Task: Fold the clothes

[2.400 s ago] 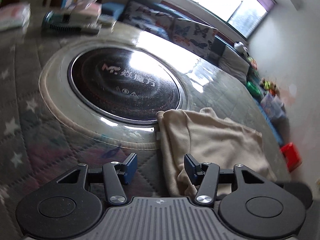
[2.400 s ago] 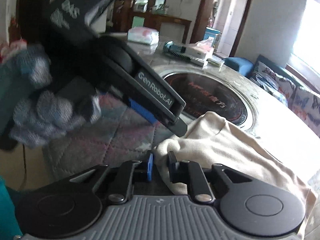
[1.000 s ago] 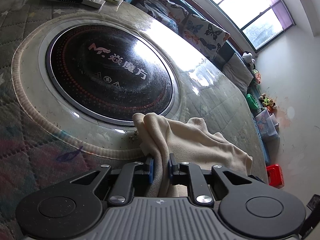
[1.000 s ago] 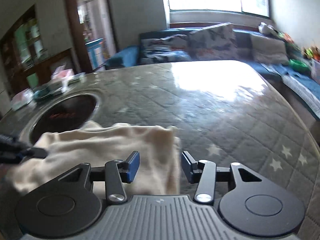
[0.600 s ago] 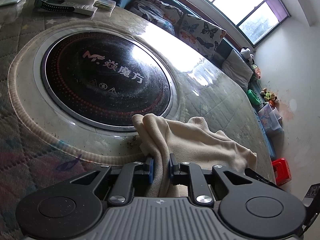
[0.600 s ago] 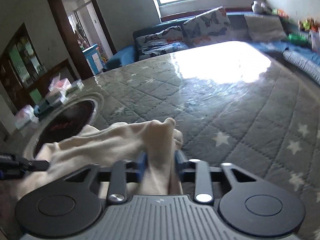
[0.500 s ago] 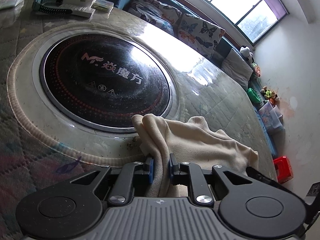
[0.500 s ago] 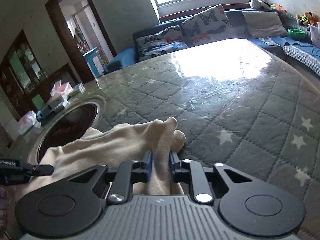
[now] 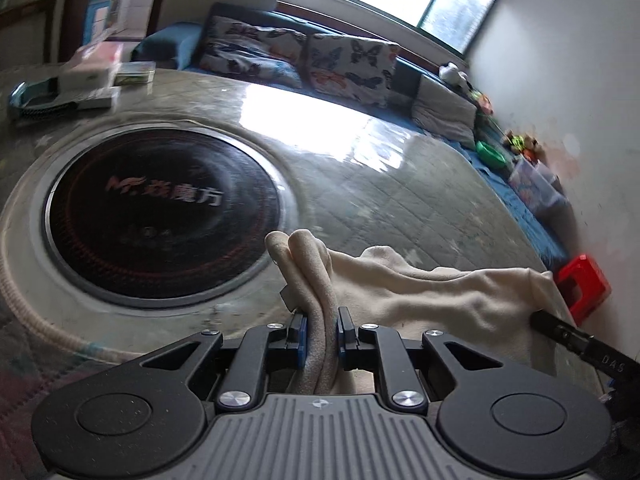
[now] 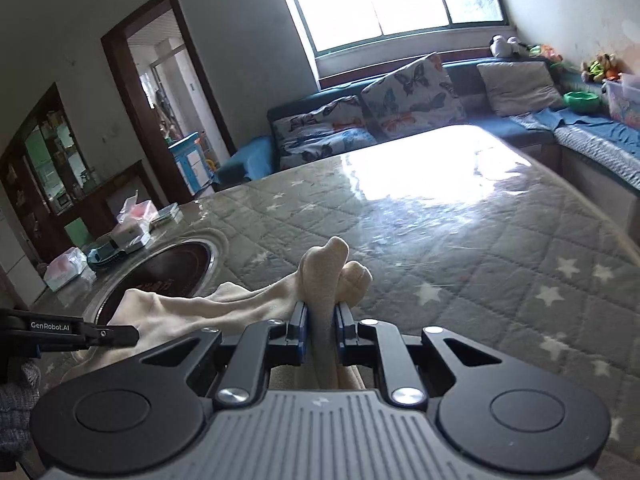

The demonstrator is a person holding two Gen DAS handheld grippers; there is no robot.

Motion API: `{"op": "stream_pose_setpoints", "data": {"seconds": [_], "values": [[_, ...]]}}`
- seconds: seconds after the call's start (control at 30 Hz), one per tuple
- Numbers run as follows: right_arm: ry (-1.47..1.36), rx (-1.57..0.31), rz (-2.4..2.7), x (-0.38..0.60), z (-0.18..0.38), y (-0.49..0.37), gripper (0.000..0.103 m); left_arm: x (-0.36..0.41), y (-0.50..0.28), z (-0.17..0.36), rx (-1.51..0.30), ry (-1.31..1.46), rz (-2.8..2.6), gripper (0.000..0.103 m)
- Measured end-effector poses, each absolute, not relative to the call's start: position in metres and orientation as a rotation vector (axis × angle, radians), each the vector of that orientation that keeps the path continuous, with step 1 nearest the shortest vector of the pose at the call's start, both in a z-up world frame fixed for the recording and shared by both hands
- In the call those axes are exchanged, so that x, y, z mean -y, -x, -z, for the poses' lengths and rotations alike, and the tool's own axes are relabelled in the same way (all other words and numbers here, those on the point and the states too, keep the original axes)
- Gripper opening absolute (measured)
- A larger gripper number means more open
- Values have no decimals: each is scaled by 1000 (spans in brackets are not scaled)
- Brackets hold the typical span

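Your left gripper (image 9: 319, 332) and right gripper (image 10: 322, 330) each have their jaws pinched tight on a bunched corner of the cream garment (image 9: 420, 292), which sags between them just above the quilted table (image 10: 460, 240) beside the round black hob (image 9: 160, 208). Keep both corners level and taut as you carry them over. Both grippers tilt downward.

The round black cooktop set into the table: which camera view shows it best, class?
The left wrist view. There the cooktop fills much of the picture, its whole circle and printed lettering visible, though slightly blurred. The right wrist view shows only a dark sliver of it, beyond the cream garment.
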State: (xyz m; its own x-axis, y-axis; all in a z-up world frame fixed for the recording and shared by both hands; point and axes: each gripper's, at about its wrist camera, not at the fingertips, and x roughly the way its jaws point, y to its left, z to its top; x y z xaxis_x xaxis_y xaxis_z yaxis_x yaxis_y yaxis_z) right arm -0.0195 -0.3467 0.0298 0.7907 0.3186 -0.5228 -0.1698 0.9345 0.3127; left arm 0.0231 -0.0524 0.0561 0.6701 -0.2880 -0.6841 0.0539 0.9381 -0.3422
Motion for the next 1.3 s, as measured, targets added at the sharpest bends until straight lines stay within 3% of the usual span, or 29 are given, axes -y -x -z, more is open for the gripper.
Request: {"op": "stream_pose_setpoints", "data": {"seconds": [0.83, 1.3], "values": [[-194, -491, -37, 434, -70, 25, 12, 190, -84, -78, -819, 150, 383, 15], [-193, -488, 20, 458, -65, 12, 12, 232, -101, -75, -816, 74, 409, 15]]}}
